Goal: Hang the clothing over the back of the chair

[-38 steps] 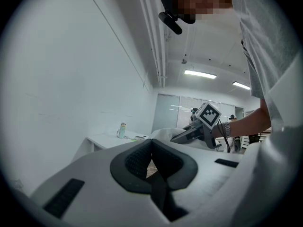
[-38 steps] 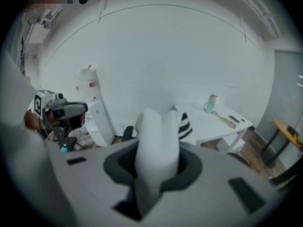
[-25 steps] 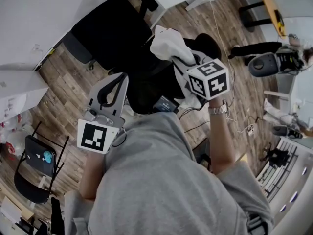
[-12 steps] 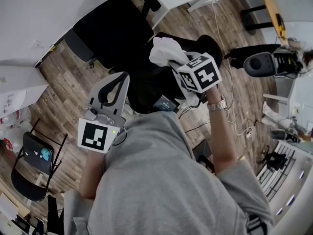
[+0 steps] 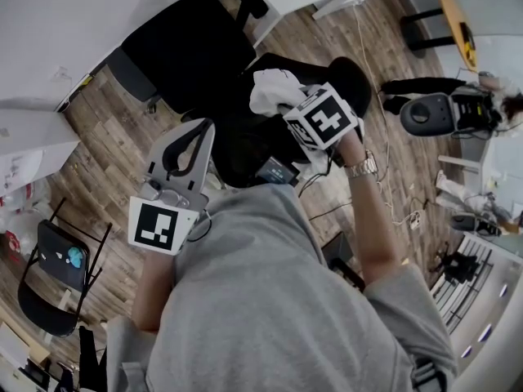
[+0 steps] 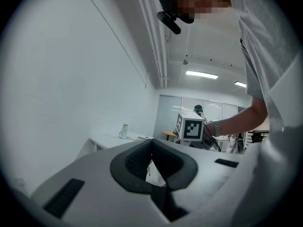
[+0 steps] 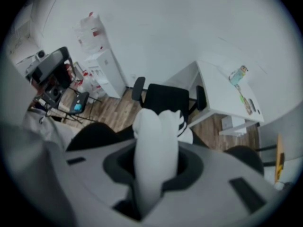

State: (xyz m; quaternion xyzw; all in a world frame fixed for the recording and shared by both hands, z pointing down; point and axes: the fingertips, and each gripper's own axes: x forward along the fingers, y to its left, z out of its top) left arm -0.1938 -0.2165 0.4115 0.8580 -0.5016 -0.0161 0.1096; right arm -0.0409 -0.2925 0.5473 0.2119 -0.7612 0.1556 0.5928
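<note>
Currently the right tongs [image 7: 154,167] are clamped on a bunched fold of the white clothing [image 5: 274,92], held just above the dark chair [image 5: 237,137]; the left tongs [image 6: 151,145] are closed and empty. Treat the cloth as light, limp and liable to slide off; a grip near one edge should let it drape. An office chair [image 5: 184,51] by the tabletop [image 5: 73,23] and floor cables [image 5: 384,178] lie nearby, apparently not in the way.

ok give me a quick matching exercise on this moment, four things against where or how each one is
Things:
1. white clothing
2. left gripper
3. black office chair
4. bottle

Place or state:
a. stands on the white desk
b. clamped between the jaws of the right gripper
c. jaws together, holding nothing
d. on the wood floor beside the white desk, nothing draped on it

Pairs: 1-b, 2-c, 3-d, 4-a
</note>
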